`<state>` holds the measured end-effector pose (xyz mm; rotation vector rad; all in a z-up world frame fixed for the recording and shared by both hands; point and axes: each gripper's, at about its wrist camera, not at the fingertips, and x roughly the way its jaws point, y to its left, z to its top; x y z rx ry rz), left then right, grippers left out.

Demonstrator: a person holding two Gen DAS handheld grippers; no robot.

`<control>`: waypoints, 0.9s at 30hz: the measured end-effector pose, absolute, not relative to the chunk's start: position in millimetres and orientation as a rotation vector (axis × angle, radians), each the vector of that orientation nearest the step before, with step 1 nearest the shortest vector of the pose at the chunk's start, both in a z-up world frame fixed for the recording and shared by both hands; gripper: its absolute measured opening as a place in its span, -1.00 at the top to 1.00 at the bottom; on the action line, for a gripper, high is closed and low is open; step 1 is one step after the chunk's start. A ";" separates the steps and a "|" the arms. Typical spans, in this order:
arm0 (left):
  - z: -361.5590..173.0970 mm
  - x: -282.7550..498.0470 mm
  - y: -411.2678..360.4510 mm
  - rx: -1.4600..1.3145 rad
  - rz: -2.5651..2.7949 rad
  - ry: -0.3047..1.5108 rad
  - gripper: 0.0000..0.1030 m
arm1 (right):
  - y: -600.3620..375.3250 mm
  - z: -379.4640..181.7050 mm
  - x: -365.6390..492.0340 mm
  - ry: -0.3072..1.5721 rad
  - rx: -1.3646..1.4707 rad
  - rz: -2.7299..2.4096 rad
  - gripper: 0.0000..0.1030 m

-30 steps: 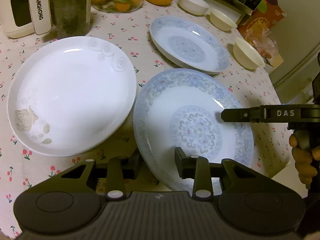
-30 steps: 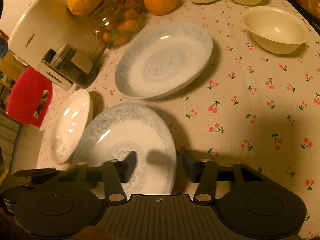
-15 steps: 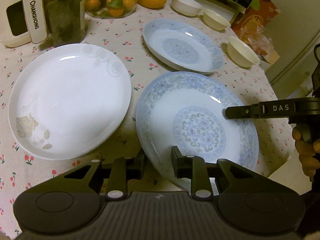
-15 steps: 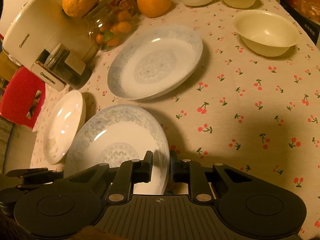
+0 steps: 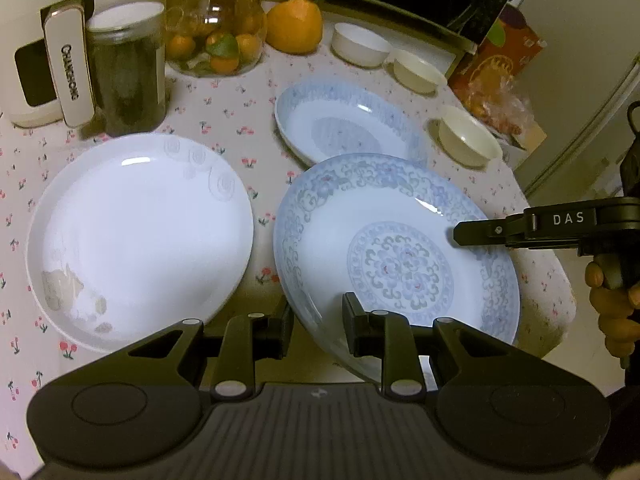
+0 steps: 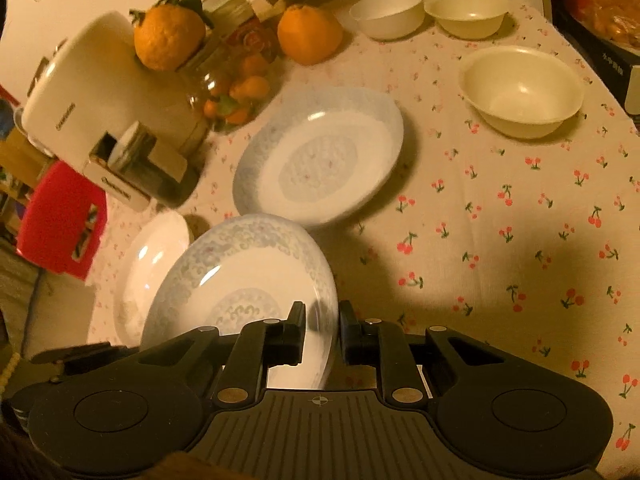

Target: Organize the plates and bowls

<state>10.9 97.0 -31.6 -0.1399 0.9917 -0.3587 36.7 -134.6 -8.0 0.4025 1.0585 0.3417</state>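
A blue-patterned plate [image 5: 396,256] is held off the table, tilted, its near rim between the fingers of my left gripper [image 5: 318,320], which is shut on it. My right gripper [image 6: 322,330] is shut on the opposite rim of the same plate [image 6: 240,276]; it shows in the left wrist view [image 5: 464,234] reaching over the plate from the right. A second blue-patterned plate [image 5: 344,124] lies behind on the table. A plain white plate [image 5: 140,232] lies to the left. Three cream bowls [image 5: 468,140], [image 5: 416,70], [image 5: 360,44] stand at the back right.
A flowered cloth covers the table [image 6: 500,220]. At the back stand a white appliance [image 5: 36,64], a dark jar [image 5: 124,76], a glass jar of small oranges [image 5: 220,40] and a large orange [image 5: 294,26]. The table edge is near at right [image 5: 560,300].
Both grippers have lifted the blue-patterned plate and tilted it; it has moved up and back toward the second blue plate. The right gripper closed on its rim.
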 end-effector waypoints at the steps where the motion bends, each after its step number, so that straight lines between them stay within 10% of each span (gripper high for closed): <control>1: -30.2 12.1 96.6 -0.142 -0.355 0.986 0.57 | -135.0 -6.2 38.1 1.053 0.407 0.340 0.66; 27: -16.3 97.3 71.6 -0.117 -0.243 0.853 0.66 | -153.3 -14.0 121.3 1.009 0.583 0.184 0.66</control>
